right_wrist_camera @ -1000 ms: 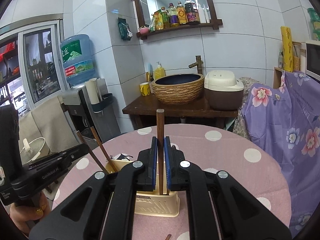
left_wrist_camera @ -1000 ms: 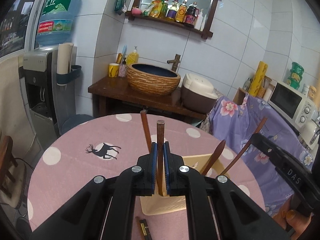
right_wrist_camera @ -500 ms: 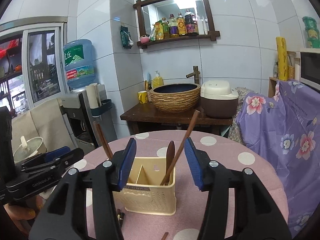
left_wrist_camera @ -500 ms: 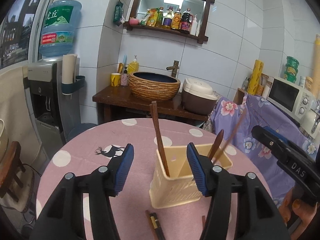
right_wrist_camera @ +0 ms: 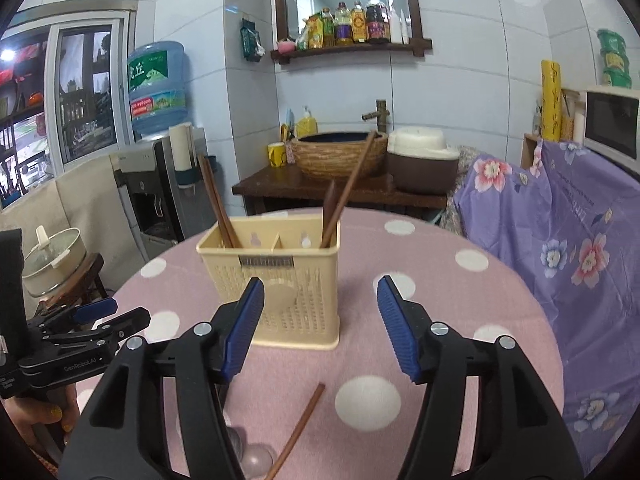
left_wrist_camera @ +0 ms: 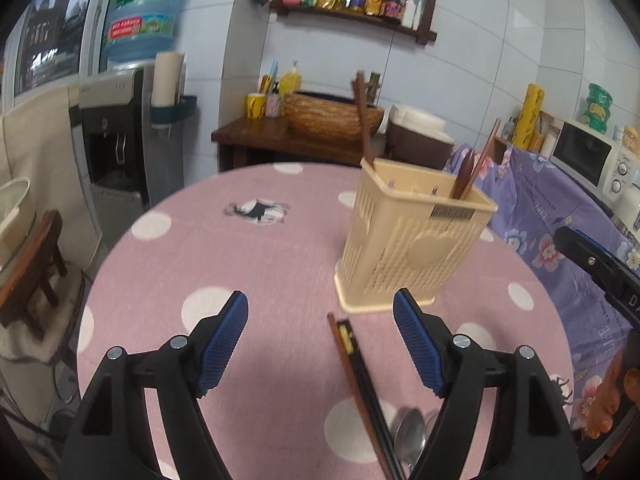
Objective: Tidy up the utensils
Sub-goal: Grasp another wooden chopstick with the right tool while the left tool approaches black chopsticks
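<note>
Wooden chopsticks are listed flat on the pink-clothed counter, just short of the cream slotted holder; a single brown stick and metal spoons lie close by. All are judged light, stiff and thin, the spoons slippery. A pinch across the mid-shaft is advised, so the ends do not tip. Left hand-held gripper and right hand-held gripper are recorded with jaws opening, nothing held between them.
</note>
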Available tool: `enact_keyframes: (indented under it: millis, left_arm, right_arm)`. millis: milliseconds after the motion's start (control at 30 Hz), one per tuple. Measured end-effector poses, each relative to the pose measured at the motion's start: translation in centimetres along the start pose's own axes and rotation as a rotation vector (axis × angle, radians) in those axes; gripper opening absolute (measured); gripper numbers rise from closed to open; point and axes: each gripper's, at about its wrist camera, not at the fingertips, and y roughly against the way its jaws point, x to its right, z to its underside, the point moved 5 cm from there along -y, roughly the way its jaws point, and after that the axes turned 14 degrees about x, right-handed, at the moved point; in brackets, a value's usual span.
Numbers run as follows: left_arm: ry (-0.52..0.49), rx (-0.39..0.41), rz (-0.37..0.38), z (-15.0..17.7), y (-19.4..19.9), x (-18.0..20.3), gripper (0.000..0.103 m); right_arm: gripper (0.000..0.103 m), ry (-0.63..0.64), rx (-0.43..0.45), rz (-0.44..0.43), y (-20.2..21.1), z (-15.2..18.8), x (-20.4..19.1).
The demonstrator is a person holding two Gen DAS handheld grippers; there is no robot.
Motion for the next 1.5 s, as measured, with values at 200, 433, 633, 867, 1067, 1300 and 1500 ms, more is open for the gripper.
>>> enact_keyframes:
  millis: [200, 433, 633, 867, 1067, 1300, 1500]
  left_arm:
    - [0.012, -0.076, -0.033, 3.4, 0.0, -1.3, 0.074]
    - [0.038, -0.118, -0.048, 6.0, 0.8, -2.2, 0.064]
    - [0.044, -0.175, -0.032, 8.4, 0.8, -1.7, 0.051]
    - [0.04, -0.204, -0.018, 9.8, 0.9, -1.1, 0.046]
    - [0.041, -0.202, -0.015, 9.8, 0.9, -1.0, 0.046]
    - [-0.001, -0.212, -0.02, 9.2, -0.3, -0.6, 0.046]
    - [-0.002, -0.231, -0.003, 8.7, -1.8, -0.1, 0.046]
  right_arm:
    - [0.06, -0.044, -0.094, 0.03, 0.5, 4.3, 0.9]
    - [0.06, -0.061, -0.199, 0.068, 1.1, 9.5, 1.2]
    - [0.059, -0.064, -0.282, 0.068, 1.5, 13.0, 0.2]
    - [0.059, -0.049, -0.316, 0.062, 1.8, 14.9, -0.9]
    - [0.059, -0.03, -0.343, 0.081, -0.6, 14.2, -0.5]
    - [0.046, 0.021, -0.45, 0.078, -4.8, 15.2, -1.6]
    - [0.034, 0.06, -0.456, 0.072, -5.8, 15.5, -2.1]
